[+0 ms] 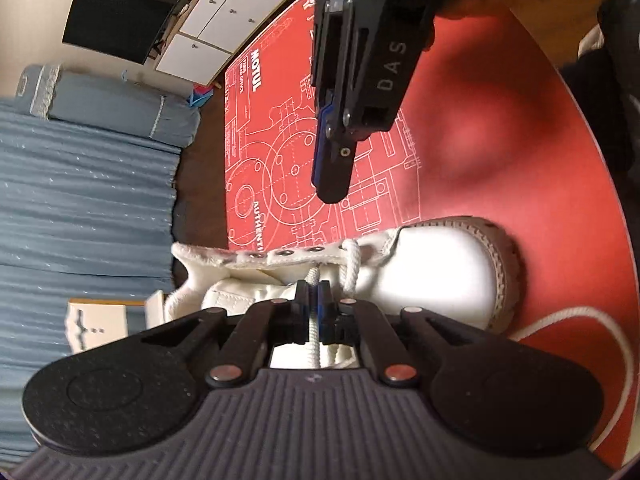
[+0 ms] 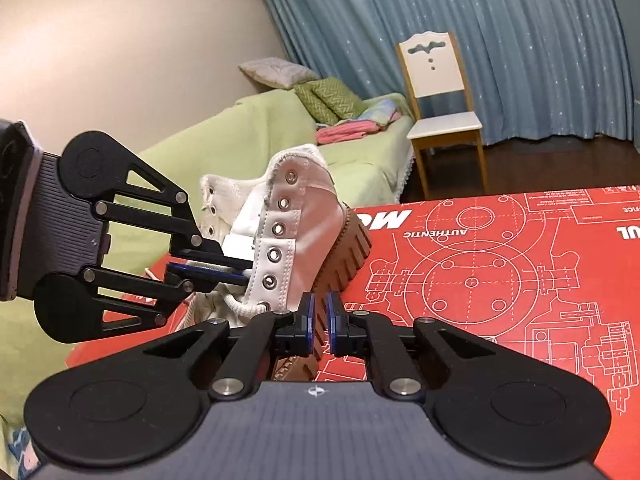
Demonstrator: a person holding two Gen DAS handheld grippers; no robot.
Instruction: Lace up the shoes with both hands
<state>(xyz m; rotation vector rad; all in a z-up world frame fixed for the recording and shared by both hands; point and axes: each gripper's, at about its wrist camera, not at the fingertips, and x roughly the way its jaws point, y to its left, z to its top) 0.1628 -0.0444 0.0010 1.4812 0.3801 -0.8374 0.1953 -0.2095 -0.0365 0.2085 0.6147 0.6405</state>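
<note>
The white shoe (image 2: 304, 216) sits on the red mat (image 2: 520, 280), your left gripper (image 1: 313, 294) pinching its white lace (image 1: 314, 332) over the tongue, while your right gripper (image 2: 320, 320), just beside the sole, has its jaws slightly parted and holds nothing.

- The shoe (image 2: 304, 216) looks like smooth white leather with a soft sheen, set with shiny metal eyelets (image 2: 275, 255).
- Its sole (image 2: 346, 256) is brown, ridged rubber, matt.
- The lace (image 1: 314, 334) is white woven cord, rough-textured.
- The left tongs (image 1: 313, 300) and right tongs (image 2: 319, 320) are matt black plastic with blue pads and bright metal pins.
- The mat (image 2: 520, 280) on the surface is red, smooth and matt, printed with white lines.
- The curtains (image 2: 480, 40) are blue cloth.
</note>
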